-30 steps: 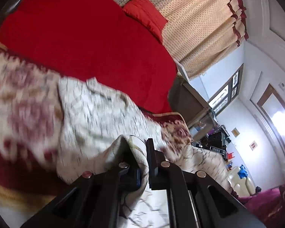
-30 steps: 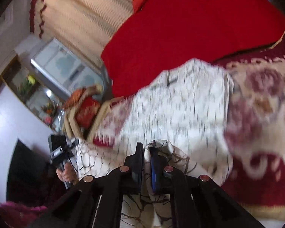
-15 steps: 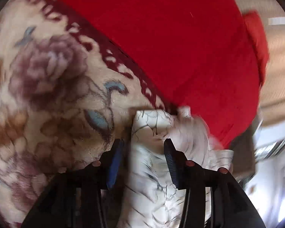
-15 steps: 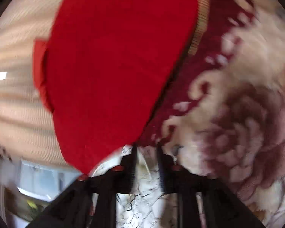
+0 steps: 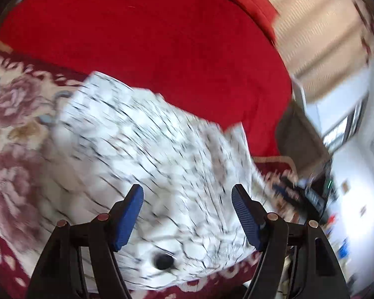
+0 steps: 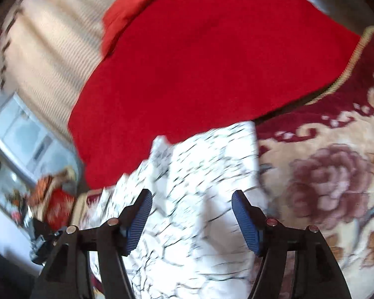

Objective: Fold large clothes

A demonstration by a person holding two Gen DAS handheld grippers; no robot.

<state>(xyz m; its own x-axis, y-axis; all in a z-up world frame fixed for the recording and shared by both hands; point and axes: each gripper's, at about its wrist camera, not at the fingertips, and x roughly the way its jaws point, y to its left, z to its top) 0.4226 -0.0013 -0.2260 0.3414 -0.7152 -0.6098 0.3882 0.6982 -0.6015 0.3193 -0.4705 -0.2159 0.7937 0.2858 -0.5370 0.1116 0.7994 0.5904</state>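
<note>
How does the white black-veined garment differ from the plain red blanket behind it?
The white black-veined garment carries a crackle pattern; the plain red blanket is one solid colour. The garment shows layered, folded edges; the blanket lies spread smooth. The garment covers less area than the blanket. Both are cloth on the bed, and neither is gripped.

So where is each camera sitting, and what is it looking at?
Left wrist view: sits on the left gripper, looking along its two open blue-padded fingers, down at the white crackle-print garment on the flowered blanket, red bedspread and curtain beyond.
Right wrist view: sits on the right gripper, also open, above the same garment, with the blanket to its right and a window at left.
Both share the garment, blanket, red bedspread and curtain. Only gripper fingers show; no hands.
</note>
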